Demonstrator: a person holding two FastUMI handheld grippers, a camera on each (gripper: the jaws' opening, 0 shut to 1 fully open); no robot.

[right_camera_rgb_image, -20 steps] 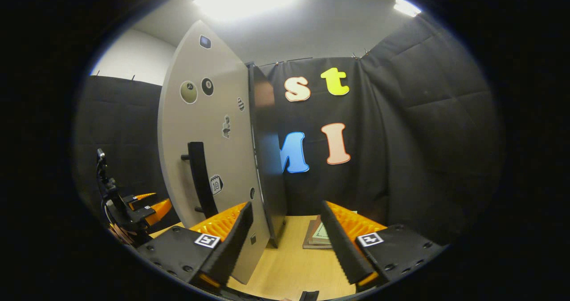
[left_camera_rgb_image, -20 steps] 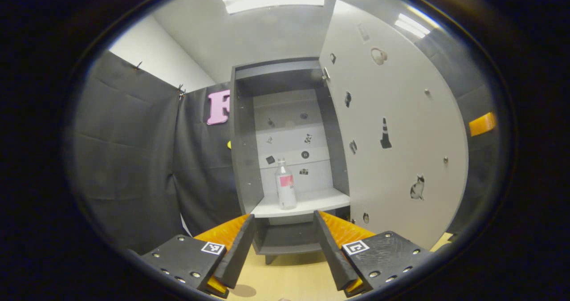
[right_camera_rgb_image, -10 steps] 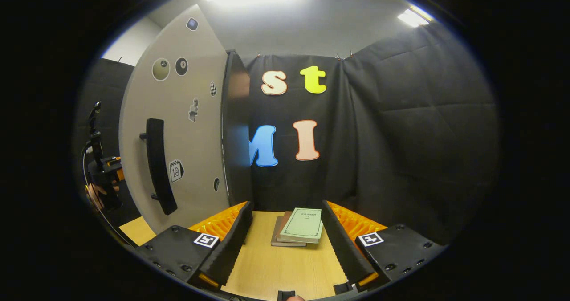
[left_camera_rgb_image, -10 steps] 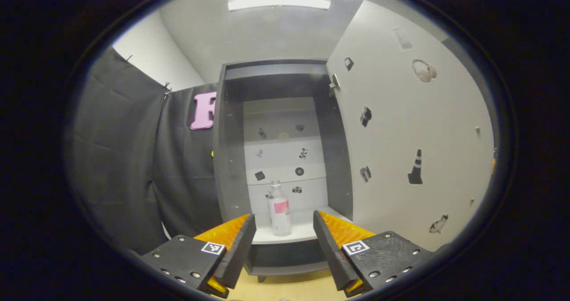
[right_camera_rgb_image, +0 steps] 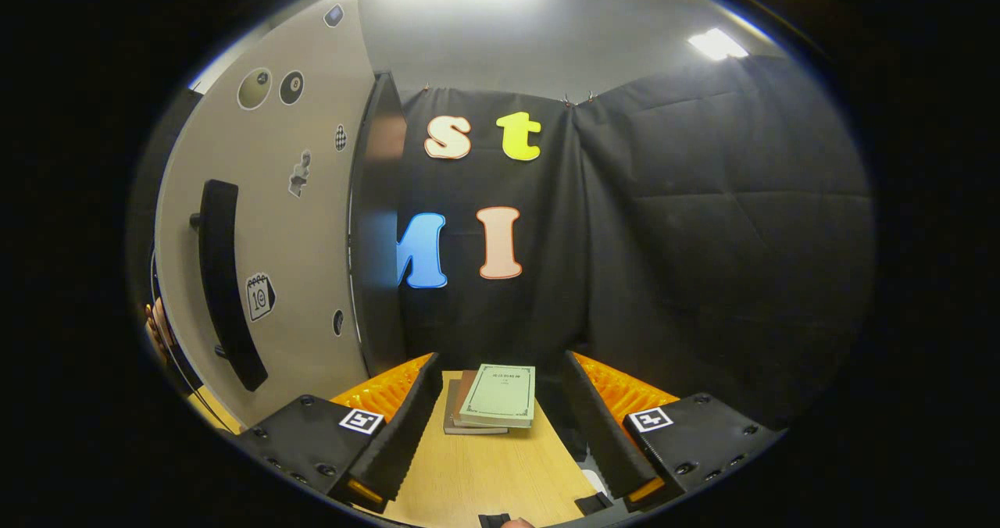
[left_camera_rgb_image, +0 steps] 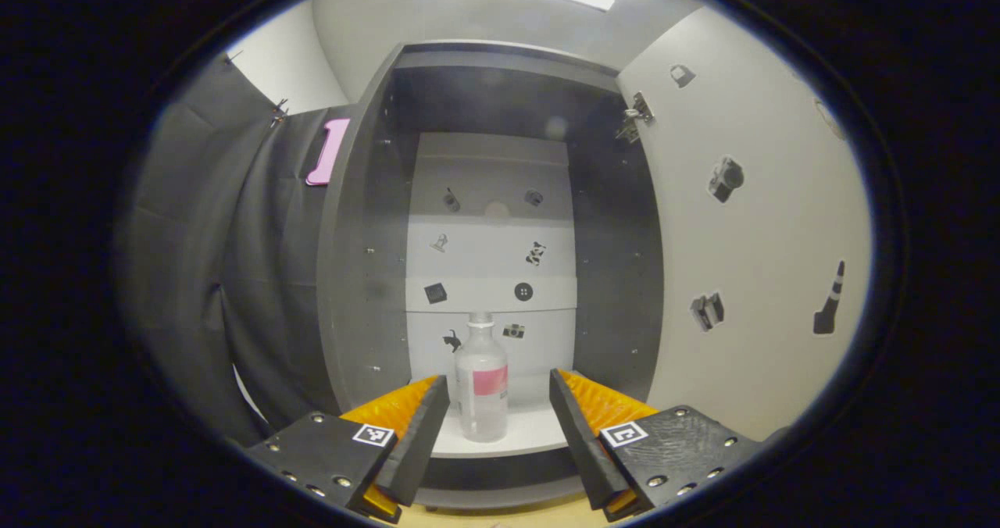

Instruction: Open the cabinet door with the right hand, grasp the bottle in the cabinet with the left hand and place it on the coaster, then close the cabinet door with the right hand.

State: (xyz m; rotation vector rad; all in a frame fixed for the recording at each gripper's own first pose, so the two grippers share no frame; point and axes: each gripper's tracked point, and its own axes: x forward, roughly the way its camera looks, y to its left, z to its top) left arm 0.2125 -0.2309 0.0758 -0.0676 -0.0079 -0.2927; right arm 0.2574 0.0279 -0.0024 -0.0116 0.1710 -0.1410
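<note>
In the left gripper view the dark cabinet (left_camera_rgb_image: 367,278) stands open, its pale door (left_camera_rgb_image: 750,262) swung out to the right. A clear bottle (left_camera_rgb_image: 481,379) with a pink label stands upright on the white shelf (left_camera_rgb_image: 531,434). My left gripper (left_camera_rgb_image: 500,450) is open, level with the shelf and just in front of the bottle, which shows between its fingers without touching them. In the right gripper view my right gripper (right_camera_rgb_image: 500,434) is open and holds nothing. The door's outer face (right_camera_rgb_image: 297,231) with its black handle (right_camera_rgb_image: 226,286) is off to its left.
A stack of books (right_camera_rgb_image: 488,399) lies on the wooden table (right_camera_rgb_image: 492,473) ahead of the right gripper. Black cloth walls close in the booth. A hand (right_camera_rgb_image: 156,329) shows at the door's left edge in the right gripper view.
The left gripper has moved closer to the cabinet, so the bottle now looks larger between its fingers. The right gripper has turned right, away from the door handle, toward the books.
</note>
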